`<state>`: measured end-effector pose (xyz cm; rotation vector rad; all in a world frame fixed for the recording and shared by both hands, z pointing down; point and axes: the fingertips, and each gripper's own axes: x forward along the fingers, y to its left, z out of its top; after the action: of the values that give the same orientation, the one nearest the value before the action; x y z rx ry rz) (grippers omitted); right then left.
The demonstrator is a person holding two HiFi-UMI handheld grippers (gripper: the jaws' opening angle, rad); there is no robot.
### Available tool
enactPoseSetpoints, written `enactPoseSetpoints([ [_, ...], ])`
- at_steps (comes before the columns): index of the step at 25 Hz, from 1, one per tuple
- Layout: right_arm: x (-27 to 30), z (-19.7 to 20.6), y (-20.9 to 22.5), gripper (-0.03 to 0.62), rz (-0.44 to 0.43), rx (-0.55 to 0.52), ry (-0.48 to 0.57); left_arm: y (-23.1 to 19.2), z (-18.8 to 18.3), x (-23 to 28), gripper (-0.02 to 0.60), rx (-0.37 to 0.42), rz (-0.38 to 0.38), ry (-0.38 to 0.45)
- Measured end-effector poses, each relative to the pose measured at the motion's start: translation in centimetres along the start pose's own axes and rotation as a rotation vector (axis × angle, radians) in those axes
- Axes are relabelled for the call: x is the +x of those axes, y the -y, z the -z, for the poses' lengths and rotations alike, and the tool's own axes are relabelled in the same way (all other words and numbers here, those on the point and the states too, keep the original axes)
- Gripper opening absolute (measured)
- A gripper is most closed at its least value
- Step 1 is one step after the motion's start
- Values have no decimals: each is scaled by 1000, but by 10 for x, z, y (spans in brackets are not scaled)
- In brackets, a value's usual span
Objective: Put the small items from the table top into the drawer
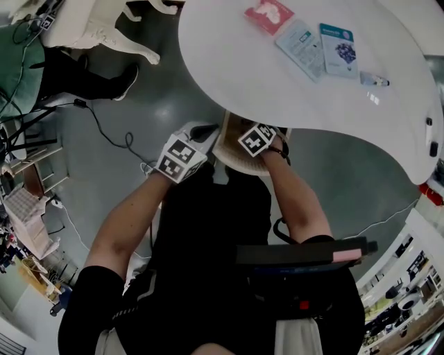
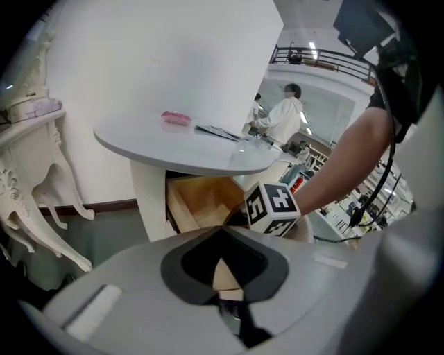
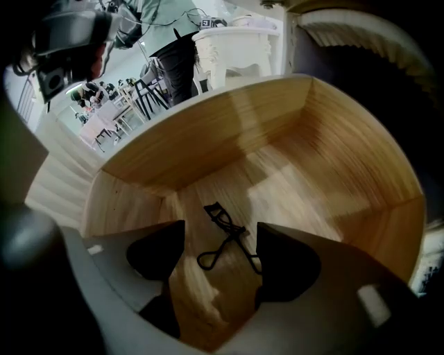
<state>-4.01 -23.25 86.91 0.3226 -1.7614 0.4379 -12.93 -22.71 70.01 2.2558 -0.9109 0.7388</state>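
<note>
**A:** Where is the eyelash curler?

**B:** The black eyelash curler (image 3: 232, 235) lies flat on the wooden floor of the drawer (image 3: 208, 139), and nothing else shows in there. In the right gripper view it sits framed between the two jaws of the right hand-held gripper (image 3: 218, 251), its curved head pointing away from them.

**A:** Is that one holding it?

**B:** No. Its jaws are spread wide, with bare wood showing between them. One handle loop runs up to the edge of the right pad, and I cannot tell whether they touch.

**A:** And from above?

**B:** In the head view the right hand-held gripper (image 1: 258, 139) reaches into the open drawer (image 1: 227, 142), which juts out from under the white counter (image 1: 277, 90).

**A:** The other one?

**B:** The left hand-held gripper (image 1: 182, 158) hangs just beside the drawer, on the person's left, outside it. In the left gripper view the jaws of the left hand-held gripper (image 2: 223, 239) are pressed together at the tips, and I see nothing pinched there. Through the narrow slit below the tips only pale wood shows. Beyond them are the drawer (image 2: 201, 201) and the right gripper's marker cube (image 2: 272, 206).

**A:** What is on the counter?

**B:** A pink packet (image 1: 269, 15), a pale card (image 1: 302, 47), a blue-and-white packet (image 1: 338, 48) and a small tube (image 1: 374, 80), all well apart from both grippers
</note>
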Motion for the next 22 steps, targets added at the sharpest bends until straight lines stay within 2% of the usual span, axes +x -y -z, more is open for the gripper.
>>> enactPoseSetpoints([
  [4,-20,-13,-11,322,-45,-43,57,4,-7,-5,2,3,7,6],
  [11,-57,-12,-40,262,-132,-158,60,18,-28,-17,2,0,32,39],
  [13,-70,-12,-45,251,-127,-181,78,23,-36,-22,2,1,36,60],
  [17,-104,-20,-49,189,-75,-206,159,27,-49,-32,2,0,26,89],
  [22,-158,-36,-50,165,-21,-148,296,40,-73,-56,2,39,24,152],
])
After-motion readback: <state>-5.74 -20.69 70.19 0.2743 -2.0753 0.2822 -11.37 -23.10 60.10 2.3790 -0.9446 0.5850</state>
